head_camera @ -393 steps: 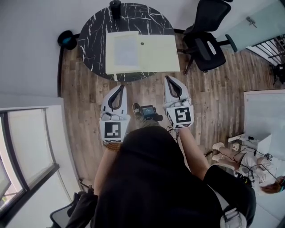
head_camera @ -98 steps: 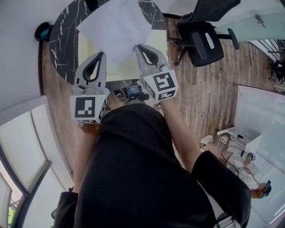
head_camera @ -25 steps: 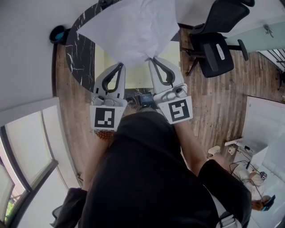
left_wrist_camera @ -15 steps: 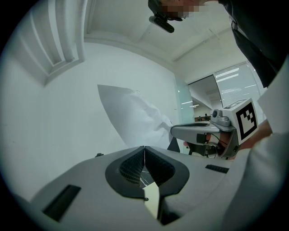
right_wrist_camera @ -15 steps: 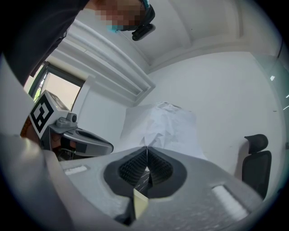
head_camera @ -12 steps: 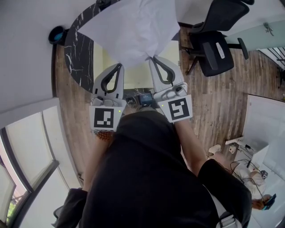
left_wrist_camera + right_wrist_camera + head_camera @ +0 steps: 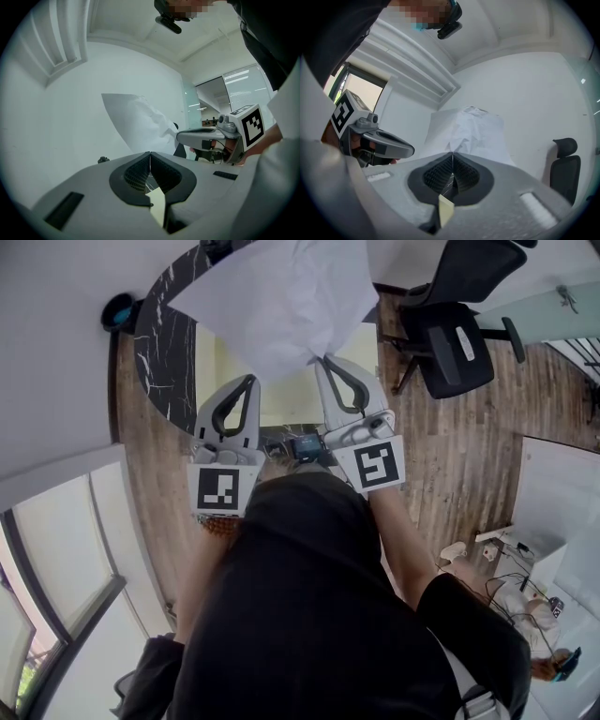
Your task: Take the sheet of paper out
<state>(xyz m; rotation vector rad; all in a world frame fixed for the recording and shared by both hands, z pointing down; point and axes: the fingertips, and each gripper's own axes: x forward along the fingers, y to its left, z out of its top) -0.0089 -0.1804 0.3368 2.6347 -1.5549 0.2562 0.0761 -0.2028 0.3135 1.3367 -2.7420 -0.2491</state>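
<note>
**Sheet pinched in the right gripper, lifted over the table**

Both arms are bent at the elbow and brought together in front of the chest, so the two grippers sit side by side and point away from the body at roughly level. In the head view the right forearm (image 7: pixel 400 545) runs up from the torso to the right gripper (image 7: pixel 323 360), with its marker cube (image 7: pixel 378 463) facing the camera. The left forearm (image 7: pixel 199 601) does the same on the other side, ending at the left gripper (image 7: pixel 250 380).

The right gripper's jaws are closed on one corner of the sheet of paper (image 7: pixel 281 296). The sheet fans out from that pinch and hangs in the air, creased and crumpled near the grip (the right gripper view shows the wrinkles spreading up from the jaw tips). It is raised clear of the round black marbled table (image 7: pixel 167 343) and of the pale yellow folder (image 7: pixel 286 401) lying on it, and it hides much of both.

The left gripper's jaws are pressed together with nothing between them. It sits just beside the right one and is not touching the paper. A black office chair (image 7: pixel 450 329) stands to the right of the table.
</note>
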